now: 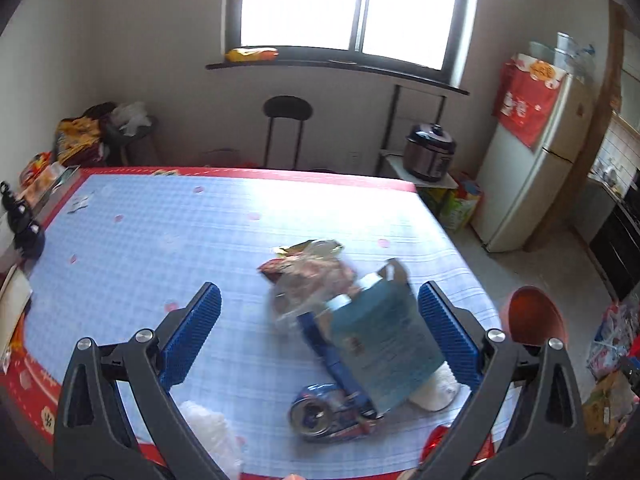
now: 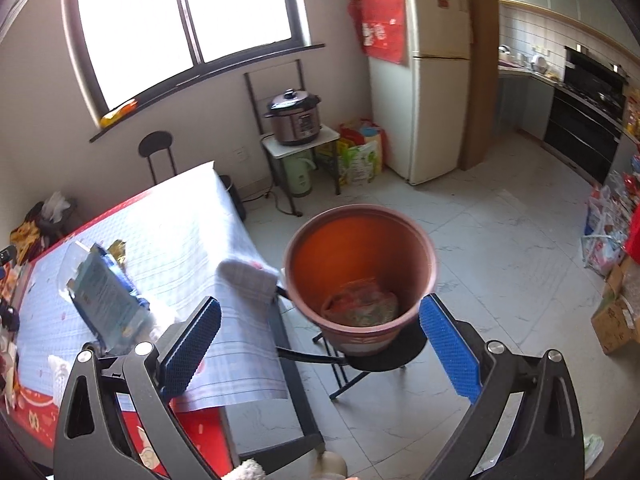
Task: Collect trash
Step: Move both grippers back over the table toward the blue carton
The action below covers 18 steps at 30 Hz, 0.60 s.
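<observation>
On the blue-and-white tablecloth [image 1: 160, 232] lies a heap of trash. It holds a tilted teal carton [image 1: 380, 340], a crumpled clear wrapper [image 1: 308, 284], a crushed can [image 1: 316, 412] and a white tissue [image 1: 436, 390]. My left gripper [image 1: 320, 334] hovers over the heap, open wide, its blue pads [image 1: 192, 336] clear of the carton. Another tissue [image 1: 208, 436] lies lower left. My right gripper [image 2: 320, 346] is open and empty, facing an orange-brown bucket [image 2: 424, 248] on a black stool [image 2: 384, 360] beside the table. Wrappers [image 2: 360, 304] lie in the bucket. The carton [image 2: 106, 300] also shows at left.
A black chair [image 1: 287, 110] stands beyond the table's far edge. A rice cooker [image 2: 294, 118] sits on a small stand, and a fridge [image 2: 424, 120] is behind it. Bags and boxes [image 2: 612, 248] line the floor at right. Bottles and packets [image 1: 28, 208] crowd the table's left edge.
</observation>
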Each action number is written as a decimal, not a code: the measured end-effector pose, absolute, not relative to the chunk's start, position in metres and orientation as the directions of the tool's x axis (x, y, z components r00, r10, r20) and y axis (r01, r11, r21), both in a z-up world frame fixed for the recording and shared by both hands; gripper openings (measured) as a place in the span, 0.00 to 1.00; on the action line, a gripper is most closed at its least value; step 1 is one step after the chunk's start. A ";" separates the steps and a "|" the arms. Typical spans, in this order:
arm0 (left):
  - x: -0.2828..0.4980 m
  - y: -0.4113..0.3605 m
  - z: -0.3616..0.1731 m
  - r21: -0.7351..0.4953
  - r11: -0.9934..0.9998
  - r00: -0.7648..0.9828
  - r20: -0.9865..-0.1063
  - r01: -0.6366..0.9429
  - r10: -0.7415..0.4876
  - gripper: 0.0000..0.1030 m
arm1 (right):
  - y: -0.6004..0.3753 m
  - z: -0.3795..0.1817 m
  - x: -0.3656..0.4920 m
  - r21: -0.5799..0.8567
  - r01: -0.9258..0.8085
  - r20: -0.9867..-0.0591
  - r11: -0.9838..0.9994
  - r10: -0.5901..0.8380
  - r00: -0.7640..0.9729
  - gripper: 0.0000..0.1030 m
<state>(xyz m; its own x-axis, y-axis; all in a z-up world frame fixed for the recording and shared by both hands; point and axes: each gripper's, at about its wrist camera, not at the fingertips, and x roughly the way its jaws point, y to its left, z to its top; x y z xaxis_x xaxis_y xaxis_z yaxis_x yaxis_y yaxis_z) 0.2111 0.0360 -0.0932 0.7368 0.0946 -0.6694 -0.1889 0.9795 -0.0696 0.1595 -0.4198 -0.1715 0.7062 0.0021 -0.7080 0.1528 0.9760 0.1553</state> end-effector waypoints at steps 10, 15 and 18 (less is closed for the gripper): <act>0.102 0.197 -0.163 -0.123 0.840 0.580 -0.775 -0.529 0.252 0.95 | -0.262 -0.171 0.201 0.121 -0.124 -0.756 0.985 0.173 0.631 0.95; 0.088 0.214 -0.197 -0.182 0.833 0.542 -0.825 -0.523 0.161 0.95 | -0.207 -0.175 0.214 0.117 -0.211 -0.764 0.970 0.224 0.605 0.95; 0.094 0.207 -0.204 -0.208 0.854 0.545 -0.832 -0.477 0.102 0.95 | -0.180 -0.179 0.225 0.094 -0.304 -0.751 0.948 0.268 0.603 0.95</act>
<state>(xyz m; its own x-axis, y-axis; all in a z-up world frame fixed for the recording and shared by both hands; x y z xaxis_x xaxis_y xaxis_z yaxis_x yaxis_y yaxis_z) 0.0939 0.2074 -0.2044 0.5454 0.1021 -0.8320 -0.4772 0.8538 -0.2080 0.2251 -0.1800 -0.1788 0.6034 0.2681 -0.7510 -0.3043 0.9479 0.0939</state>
